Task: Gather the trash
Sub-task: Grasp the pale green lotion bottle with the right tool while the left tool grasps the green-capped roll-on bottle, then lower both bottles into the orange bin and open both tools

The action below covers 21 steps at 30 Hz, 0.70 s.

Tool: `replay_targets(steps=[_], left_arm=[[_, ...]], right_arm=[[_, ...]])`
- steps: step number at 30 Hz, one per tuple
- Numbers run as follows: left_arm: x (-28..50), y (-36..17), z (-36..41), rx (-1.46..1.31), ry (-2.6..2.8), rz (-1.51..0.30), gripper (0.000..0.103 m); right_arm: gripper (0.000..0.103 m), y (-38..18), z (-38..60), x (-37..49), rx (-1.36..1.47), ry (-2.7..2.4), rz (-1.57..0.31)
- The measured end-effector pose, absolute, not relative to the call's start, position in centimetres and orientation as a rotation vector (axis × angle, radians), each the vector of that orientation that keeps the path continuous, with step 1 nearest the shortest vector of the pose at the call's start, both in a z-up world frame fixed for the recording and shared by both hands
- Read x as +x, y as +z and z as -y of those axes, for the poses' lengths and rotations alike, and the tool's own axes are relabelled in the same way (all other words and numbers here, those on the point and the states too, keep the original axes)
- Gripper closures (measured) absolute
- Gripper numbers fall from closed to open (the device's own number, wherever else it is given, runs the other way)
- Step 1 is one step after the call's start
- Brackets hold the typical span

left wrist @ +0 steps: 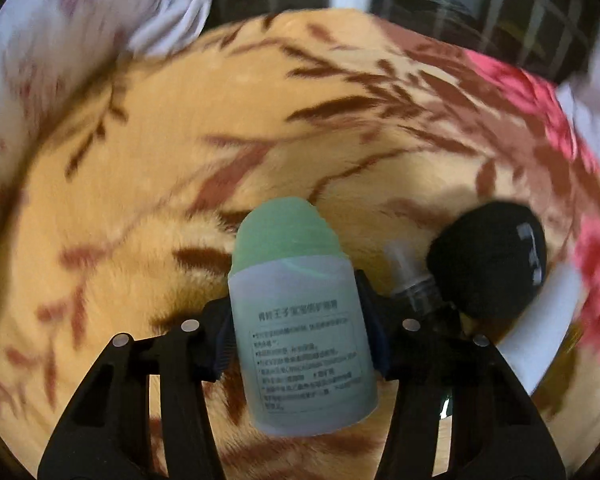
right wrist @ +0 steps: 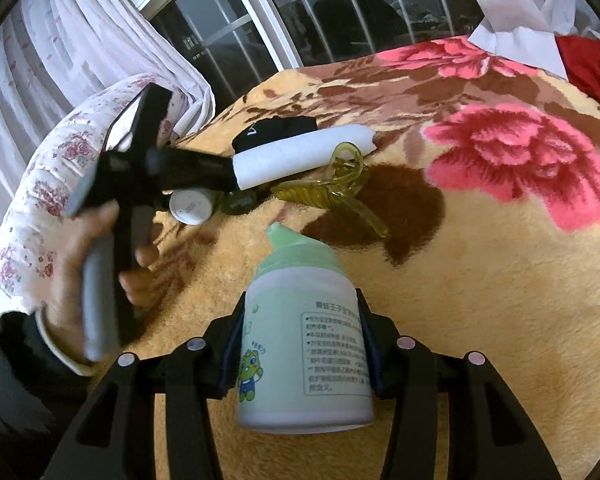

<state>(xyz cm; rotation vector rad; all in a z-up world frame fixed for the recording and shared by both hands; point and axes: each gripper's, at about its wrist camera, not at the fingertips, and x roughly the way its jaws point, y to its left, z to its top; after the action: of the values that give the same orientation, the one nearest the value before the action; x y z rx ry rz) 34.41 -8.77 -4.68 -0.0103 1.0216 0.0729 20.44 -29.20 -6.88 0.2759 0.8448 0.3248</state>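
Left claw: we had it clamped on the green-capped bottle.
Right claw: gripping the frog-print bottle.
Tip: we judged steady squeeze, lift straight off the bed.

A plush tan blanket with brown leaf sprays and big pink-red flowers spreads under and ahead of both pairs of fingers. Past the fingertips, at its far edge, stands a white-framed window with white bars, dark glass behind. Left of the fingers hangs a pale, pink-flecked curtain, with a rose-print pillow below it. White cloth drapes at far right.
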Motion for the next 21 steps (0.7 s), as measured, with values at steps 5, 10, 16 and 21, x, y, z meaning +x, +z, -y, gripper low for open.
replay_targets(steps=[5, 10, 16, 21], left_arm=[[33.2, -4.1, 7.1, -0.064, 0.001, -0.982, 0.054], [29.2, -2.6, 6.3, -0.018, -0.027, -0.937, 0.054], [19.2, -0.1, 5.0, -0.015, -0.133, -0.902, 0.054], [10.9, 0.7, 5.3, 0.051, -0.175, -0.832, 0.054]], right_arm=[[0.055, -7.2, 29.7, 20.8, 0.308, 0.326, -0.867], [0.055, -7.3, 29.7, 20.8, 0.310, 0.328, -0.873], [0.055, -7.4, 30.0, 20.9, 0.330, 0.336, -0.887], [0.055, -6.3, 29.9, 19.9, 0.306, 0.280, -0.860]])
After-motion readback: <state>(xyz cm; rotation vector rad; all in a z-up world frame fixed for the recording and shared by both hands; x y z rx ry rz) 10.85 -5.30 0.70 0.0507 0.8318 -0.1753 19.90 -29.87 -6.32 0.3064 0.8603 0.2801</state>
